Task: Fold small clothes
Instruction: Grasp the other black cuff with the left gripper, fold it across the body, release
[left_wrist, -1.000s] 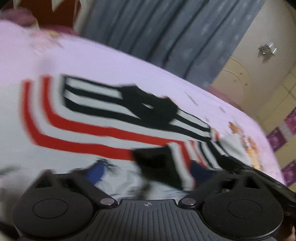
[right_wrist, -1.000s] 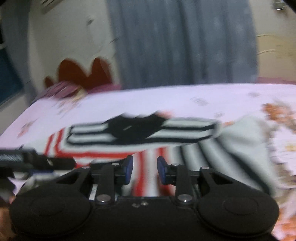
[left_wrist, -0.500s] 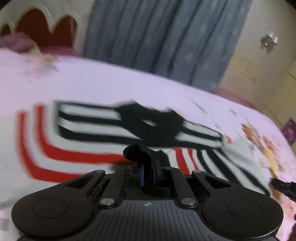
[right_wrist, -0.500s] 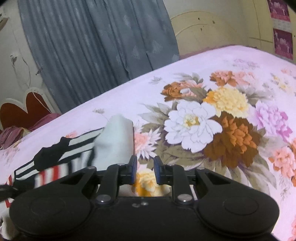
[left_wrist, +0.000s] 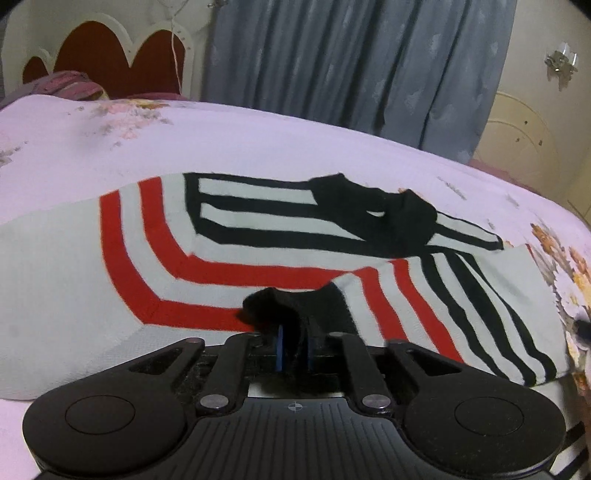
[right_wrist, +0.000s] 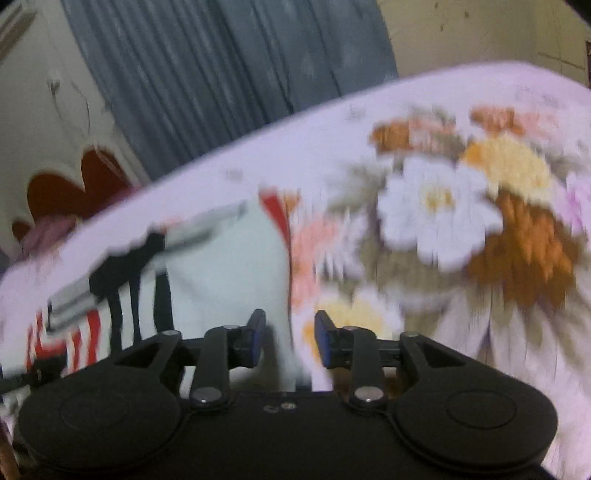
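White knit top with red and black stripes (left_wrist: 155, 280) lies spread on the pale pink floral bedsheet (left_wrist: 258, 140), sleeves folded inward across the body; black cuff (left_wrist: 291, 306) of the near sleeve sits between the blue pads of the left gripper (left_wrist: 294, 347); jaws narrow, having just opened a little, and the pads look slackened around the cuff rather than pinching it, though the gap is dark and hard to read. Right gripper (right_wrist: 290, 341) stands part open, jaws having just widened, over the garment's white edge (right_wrist: 229, 266) where it meets the sheet; nothing pressed between its pads; view blurred. Judgement on handling: fabric soft, light, limp; will drape and slide rather than hold shape; thick cuffs and hems give the surest pinch; lift two edge points together to keep the fold square.
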